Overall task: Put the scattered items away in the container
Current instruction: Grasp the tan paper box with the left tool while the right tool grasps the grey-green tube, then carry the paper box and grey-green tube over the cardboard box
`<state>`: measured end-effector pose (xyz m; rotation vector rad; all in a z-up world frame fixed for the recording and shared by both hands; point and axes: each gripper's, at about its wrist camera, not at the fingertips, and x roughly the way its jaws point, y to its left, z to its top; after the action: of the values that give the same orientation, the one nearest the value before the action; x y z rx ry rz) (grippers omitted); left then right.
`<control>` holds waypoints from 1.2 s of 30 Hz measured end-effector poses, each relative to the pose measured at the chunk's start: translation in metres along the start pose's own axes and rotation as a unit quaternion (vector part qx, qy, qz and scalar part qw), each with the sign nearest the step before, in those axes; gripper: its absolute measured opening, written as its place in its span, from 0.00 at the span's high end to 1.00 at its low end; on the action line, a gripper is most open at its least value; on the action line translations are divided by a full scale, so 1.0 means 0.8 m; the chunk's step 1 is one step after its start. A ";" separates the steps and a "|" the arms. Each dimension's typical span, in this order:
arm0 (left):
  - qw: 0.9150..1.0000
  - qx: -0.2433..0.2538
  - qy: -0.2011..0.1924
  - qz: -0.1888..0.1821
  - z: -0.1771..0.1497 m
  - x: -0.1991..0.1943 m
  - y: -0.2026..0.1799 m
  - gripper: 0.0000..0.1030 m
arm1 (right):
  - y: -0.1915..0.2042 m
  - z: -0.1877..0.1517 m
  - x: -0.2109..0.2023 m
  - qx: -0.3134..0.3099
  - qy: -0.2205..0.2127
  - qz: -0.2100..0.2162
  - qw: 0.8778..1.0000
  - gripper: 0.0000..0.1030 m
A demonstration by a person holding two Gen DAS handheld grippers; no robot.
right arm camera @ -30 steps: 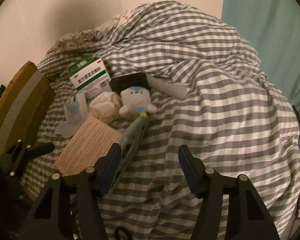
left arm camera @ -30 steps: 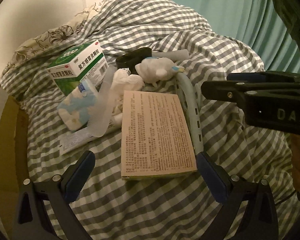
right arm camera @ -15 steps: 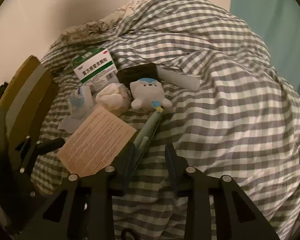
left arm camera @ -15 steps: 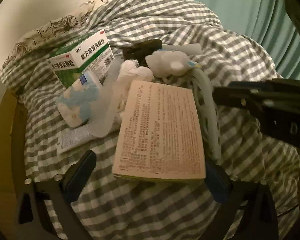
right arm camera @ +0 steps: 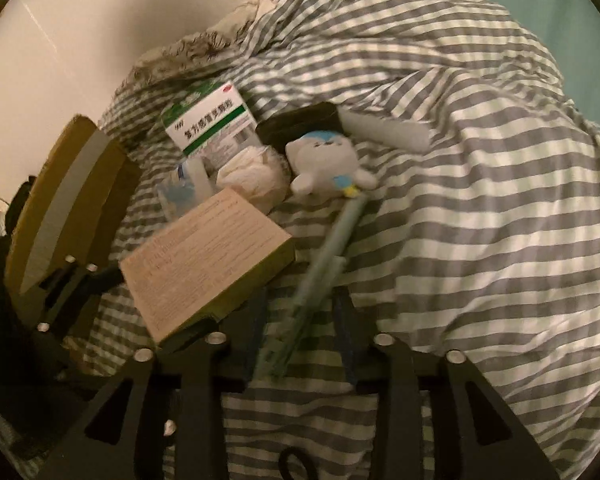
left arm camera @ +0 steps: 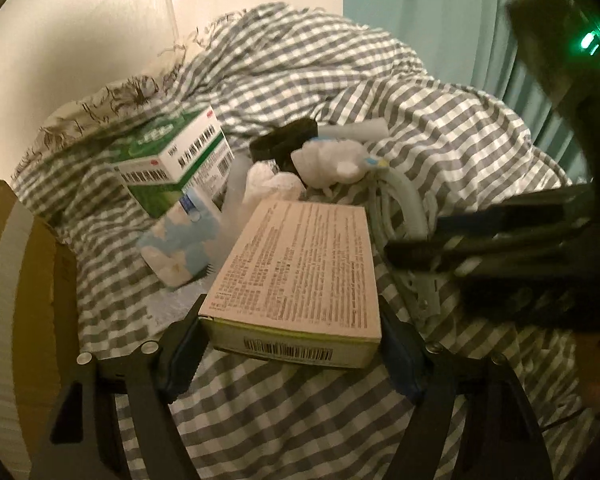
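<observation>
A flat tan box (left arm camera: 300, 264) printed with small text sits between the fingers of my left gripper (left arm camera: 290, 324). Its jaws are closing and the pads press on the box's two sides; the box's near end is tipped up off the checked bedcover (left arm camera: 300, 412). In the right wrist view the same box (right arm camera: 204, 264) shows its yellow-green edge. My right gripper (right arm camera: 302, 320) straddles a long pale green handle (right arm camera: 324, 256). Its jaws are opening and the pads stand clear of the handle. A cardboard box (left arm camera: 16, 280) stands at the left.
Behind the tan box lie a green-and-white medicine box (left arm camera: 172, 160), a blue-and-white tissue pack (left arm camera: 180, 244), a white crumpled wad (left arm camera: 272, 184), a white plush toy (right arm camera: 324, 160), a black object (right arm camera: 300, 124) and a white tube (right arm camera: 388, 132). A rumpled duvet rises at the right.
My left gripper's fingers have come in from either side and now grip the tan box, whose near end has lifted. My right gripper's fingers narrowed around the green handle, then parted a little.
</observation>
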<state>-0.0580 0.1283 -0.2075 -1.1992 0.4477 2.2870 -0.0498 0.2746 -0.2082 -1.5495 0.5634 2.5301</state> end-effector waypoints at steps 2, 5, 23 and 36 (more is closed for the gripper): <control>1.000 -0.003 -0.005 0.001 0.001 -0.007 0.003 0.24 | 0.008 -0.002 0.011 -0.012 0.011 -0.012 1.000 0.61; 1.000 -0.009 -0.011 0.001 0.003 -0.017 0.009 0.24 | 0.006 -0.006 0.014 -0.016 0.023 -0.015 0.999 0.81; 0.998 -0.024 -0.051 0.001 0.013 -0.110 0.021 0.26 | 0.038 -0.012 -0.089 -0.038 -0.089 -0.068 0.993 0.89; 0.989 -0.044 -0.142 0.022 0.030 -0.234 0.044 0.26 | 0.121 -0.010 -0.191 -0.080 -0.209 -0.089 0.971 0.89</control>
<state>-0.0049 0.0576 -0.0368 -0.8902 0.2715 2.4882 0.0003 0.1956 -0.0530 -0.9965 0.1627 2.6954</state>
